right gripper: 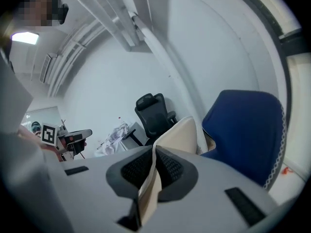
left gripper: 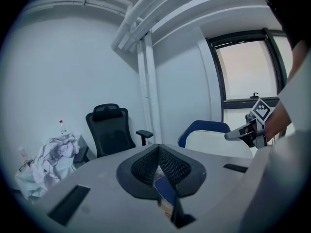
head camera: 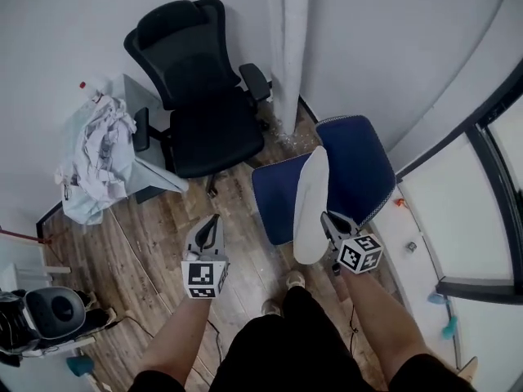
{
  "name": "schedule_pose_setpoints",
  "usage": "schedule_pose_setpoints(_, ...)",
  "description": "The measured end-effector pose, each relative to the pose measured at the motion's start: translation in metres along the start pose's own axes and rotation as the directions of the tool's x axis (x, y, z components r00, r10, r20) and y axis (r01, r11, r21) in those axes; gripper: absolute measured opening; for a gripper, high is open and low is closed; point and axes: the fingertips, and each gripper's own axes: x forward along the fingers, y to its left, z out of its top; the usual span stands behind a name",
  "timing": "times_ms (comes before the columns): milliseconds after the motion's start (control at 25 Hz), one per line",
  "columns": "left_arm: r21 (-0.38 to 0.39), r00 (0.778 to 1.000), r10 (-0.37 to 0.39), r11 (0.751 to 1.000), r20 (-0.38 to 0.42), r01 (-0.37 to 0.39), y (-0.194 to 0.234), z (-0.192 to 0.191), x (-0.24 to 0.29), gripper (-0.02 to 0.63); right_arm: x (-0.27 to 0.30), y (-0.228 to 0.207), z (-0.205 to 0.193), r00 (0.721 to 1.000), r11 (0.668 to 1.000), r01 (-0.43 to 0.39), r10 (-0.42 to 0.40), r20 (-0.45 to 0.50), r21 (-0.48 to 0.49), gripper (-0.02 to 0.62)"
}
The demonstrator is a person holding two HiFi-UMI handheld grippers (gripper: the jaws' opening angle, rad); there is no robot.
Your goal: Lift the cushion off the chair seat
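The cream cushion (head camera: 310,207) stands on edge above the blue chair (head camera: 359,162), clear of most of the blue seat (head camera: 274,198). My right gripper (head camera: 331,223) is shut on the cushion's near edge. In the right gripper view the cushion (right gripper: 182,132) runs out from between the closed pads of that gripper (right gripper: 153,171), beside the blue chair back (right gripper: 248,125). My left gripper (head camera: 211,225) hangs over the wooden floor to the left of the seat, shut and holding nothing. From the left gripper view, past its own closed tips (left gripper: 158,171), the cushion (left gripper: 218,147) and the right gripper (left gripper: 243,132) show.
A black office chair (head camera: 204,96) stands behind the blue one. A heap of white cloth (head camera: 98,153) lies on a grey stand at left. White pipes (head camera: 286,47) run up the corner. A window frame (head camera: 474,162) borders the right, and a dark machine (head camera: 49,313) sits at lower left.
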Motion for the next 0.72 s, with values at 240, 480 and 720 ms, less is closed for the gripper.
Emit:
schedule_pose_setpoints(240, -0.037, 0.998, 0.063, 0.997, 0.028, -0.062, 0.014, 0.035, -0.018, 0.005, -0.016, 0.025, 0.048, 0.999, 0.997, -0.040, 0.042, 0.021, -0.065, 0.029)
schedule_pose_setpoints(480, -0.039, 0.992, 0.109, 0.994, 0.063, -0.106, 0.032, 0.064, -0.028, 0.005, -0.019, 0.042, 0.089, 0.996, 0.993, -0.065, 0.071, 0.056, -0.099, 0.029)
schedule_pose_setpoints(720, -0.040, 0.984, 0.146, 0.989, 0.097, -0.143, 0.056, 0.089, -0.042, 0.005, -0.022, 0.056, 0.135, 0.990, 0.987, -0.061, 0.079, 0.114, -0.151, 0.029)
